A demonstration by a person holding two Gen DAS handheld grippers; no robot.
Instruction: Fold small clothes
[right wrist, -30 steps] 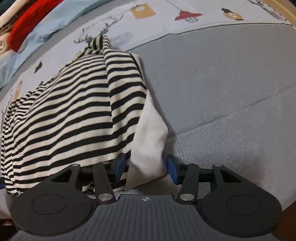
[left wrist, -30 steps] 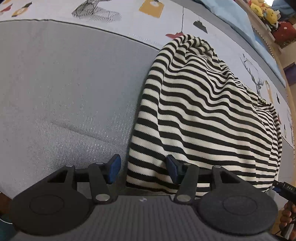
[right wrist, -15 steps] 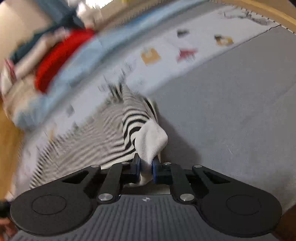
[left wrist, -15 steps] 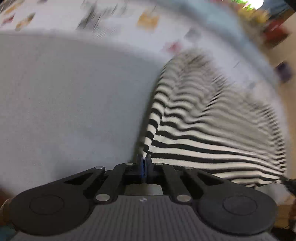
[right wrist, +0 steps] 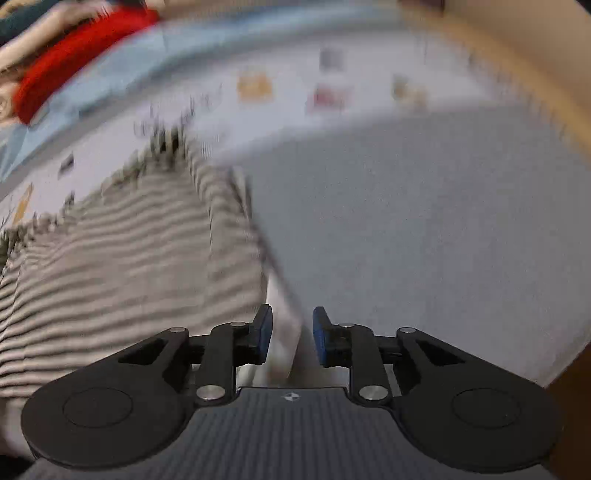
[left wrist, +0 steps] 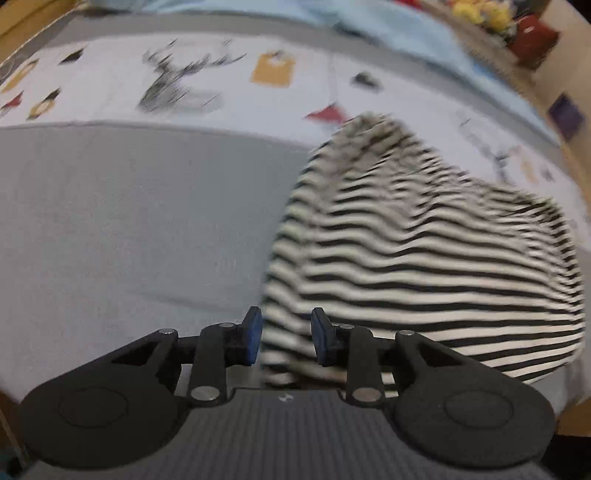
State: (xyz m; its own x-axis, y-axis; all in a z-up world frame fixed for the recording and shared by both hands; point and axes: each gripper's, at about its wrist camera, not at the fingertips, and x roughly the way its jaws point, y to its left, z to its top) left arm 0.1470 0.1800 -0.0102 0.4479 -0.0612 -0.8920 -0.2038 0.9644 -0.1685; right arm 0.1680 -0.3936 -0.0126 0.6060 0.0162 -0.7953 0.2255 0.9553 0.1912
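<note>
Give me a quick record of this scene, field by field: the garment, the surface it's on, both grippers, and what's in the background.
garment: striped garment, black and white, blurred
surface: grey mat over a printed sheet
left gripper: jaws opening, the garment's near corner between its fingers
right gripper: jaws opening, a white edge of the garment between its fingers
background: red cloth and light blue blanket beyond the sheet
task stage: fold not finished
</note>
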